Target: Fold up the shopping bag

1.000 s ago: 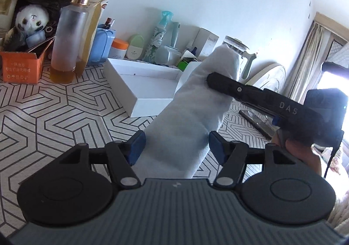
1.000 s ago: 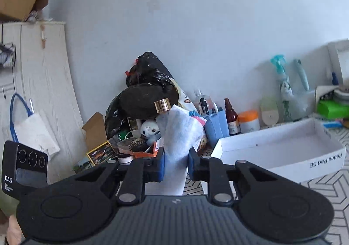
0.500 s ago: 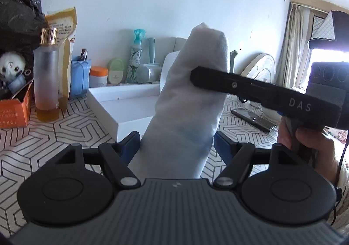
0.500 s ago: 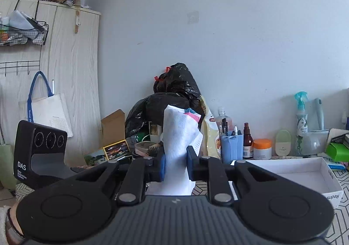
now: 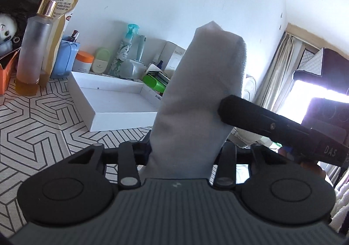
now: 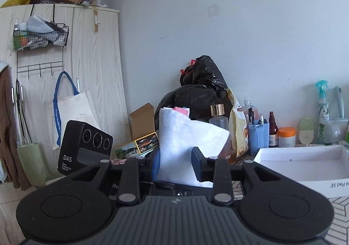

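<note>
The shopping bag (image 5: 196, 100) is a white non-woven fabric bundle, folded into a thick upright strip and held in the air above the table. My left gripper (image 5: 185, 153) has its jaws against both sides of the bag's lower end. The right gripper's finger (image 5: 261, 122) comes in from the right and touches the bag's right edge. In the right wrist view the bag (image 6: 181, 149) stands between my right gripper (image 6: 175, 167), whose blue pads sit at its sides with a small gap on the right. The left gripper's body (image 6: 85, 149) shows at left.
A white open box (image 5: 113, 103) lies on the patterned tablecloth (image 5: 32, 131). Behind it stand bottles, jars and a spray bottle (image 5: 128, 48). A frosted bottle with gold cap (image 5: 35, 48) and black rubbish bags (image 6: 200, 90) are at left. A wardrobe (image 6: 65, 83) holds a hanging tote.
My left gripper closed in on the bag's lower end. My right gripper's jaws widened from a tight pinch and its finger slid toward the bag's right edge. Both views tilted.
</note>
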